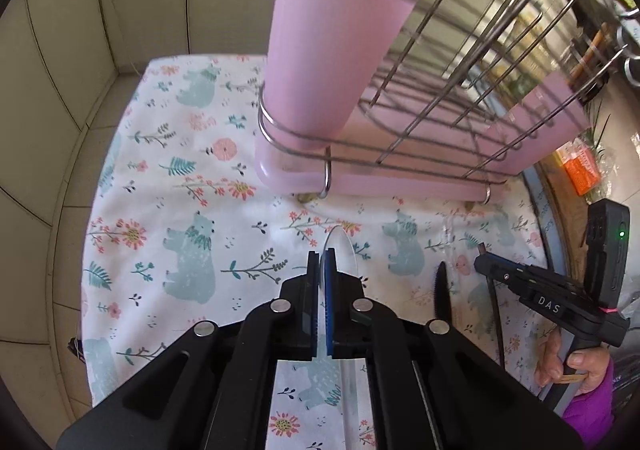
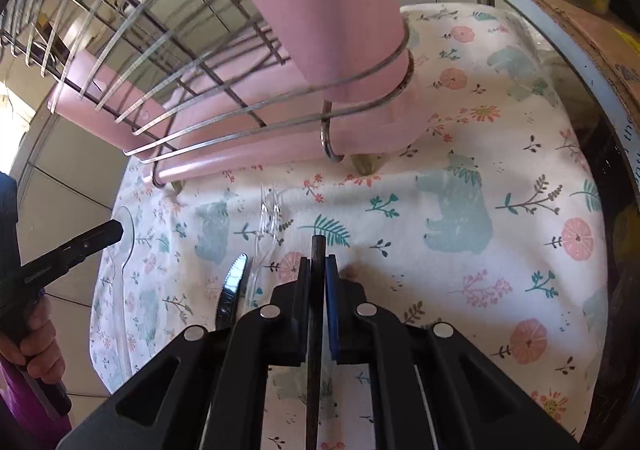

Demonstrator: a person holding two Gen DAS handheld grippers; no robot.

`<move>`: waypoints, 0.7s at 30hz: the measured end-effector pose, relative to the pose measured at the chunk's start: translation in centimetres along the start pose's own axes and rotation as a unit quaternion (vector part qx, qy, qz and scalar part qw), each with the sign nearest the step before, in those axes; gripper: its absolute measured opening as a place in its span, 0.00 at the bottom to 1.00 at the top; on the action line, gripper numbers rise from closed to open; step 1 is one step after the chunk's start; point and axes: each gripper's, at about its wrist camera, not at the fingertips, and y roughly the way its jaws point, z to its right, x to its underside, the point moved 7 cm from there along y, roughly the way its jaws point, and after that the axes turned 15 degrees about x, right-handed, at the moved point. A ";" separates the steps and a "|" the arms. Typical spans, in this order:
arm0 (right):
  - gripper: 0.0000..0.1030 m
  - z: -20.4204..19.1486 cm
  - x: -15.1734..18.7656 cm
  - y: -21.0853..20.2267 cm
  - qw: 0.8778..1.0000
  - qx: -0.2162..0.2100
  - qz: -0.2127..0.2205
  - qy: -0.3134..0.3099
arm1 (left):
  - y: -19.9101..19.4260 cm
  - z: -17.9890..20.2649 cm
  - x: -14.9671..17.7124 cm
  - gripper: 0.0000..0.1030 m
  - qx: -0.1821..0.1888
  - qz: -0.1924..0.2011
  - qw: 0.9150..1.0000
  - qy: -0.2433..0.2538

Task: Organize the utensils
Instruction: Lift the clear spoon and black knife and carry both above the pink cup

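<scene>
At the bottom centre of the left wrist view, the left gripper (image 1: 322,266) has its black and blue jaws pressed narrow on a clear plastic spoon (image 1: 340,250), whose rounded bowl sticks out just past the fingertips, lifted above a white tablecloth (image 1: 180,178) printed with teal bears and pink flowers. Above it, in the upper middle of the frame, a tall pink utensil cup (image 1: 320,62) sits in a wire ring at the left end of a metal dish rack (image 1: 460,98) that stands on a pink drip tray (image 1: 400,178); dark handles poke out of the cup's top edge. At the lower right of this view the right gripper (image 1: 482,254) appears from the side, held by a hand (image 1: 568,366) with a purple sleeve. A black serrated knife (image 1: 440,286) lies on the cloth between the two grippers. In the right wrist view, the right gripper (image 2: 319,262) at bottom centre is clamped narrow on a thin dark stick (image 2: 318,250) that runs back between its jaws; what kind of utensil it is cannot be told. Left of it on the cloth lie the serrated knife (image 2: 232,282) and a clear plastic fork (image 2: 266,226), side by side, with the left gripper (image 2: 116,230) and the spoon (image 2: 124,234) at the far left edge.
</scene>
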 end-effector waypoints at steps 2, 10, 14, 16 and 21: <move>0.06 0.2 -0.3 -1.3 1.000 -0.004 0.021 0.004 | -1.0 0.1 -0.6 0.02 0.004 0.023 1.000 0.005; 0.06 0.0 -2.2 -8.7 0.989 -0.016 0.148 0.006 | -6.4 2.5 -2.5 0.02 0.012 0.130 0.991 0.031; 0.06 -0.4 -3.2 -12.6 0.979 -0.014 0.204 0.003 | -9.4 3.6 -3.7 0.02 0.013 0.183 0.982 0.047; 0.06 -0.7 -3.9 -14.3 0.974 -0.012 0.228 0.001 | -10.8 4.3 -4.2 0.02 0.013 0.208 0.977 0.055; 0.06 -0.9 -5.5 -18.7 0.960 -0.008 0.281 -0.004 | -13.9 5.5 -5.5 0.02 0.007 0.270 0.960 0.068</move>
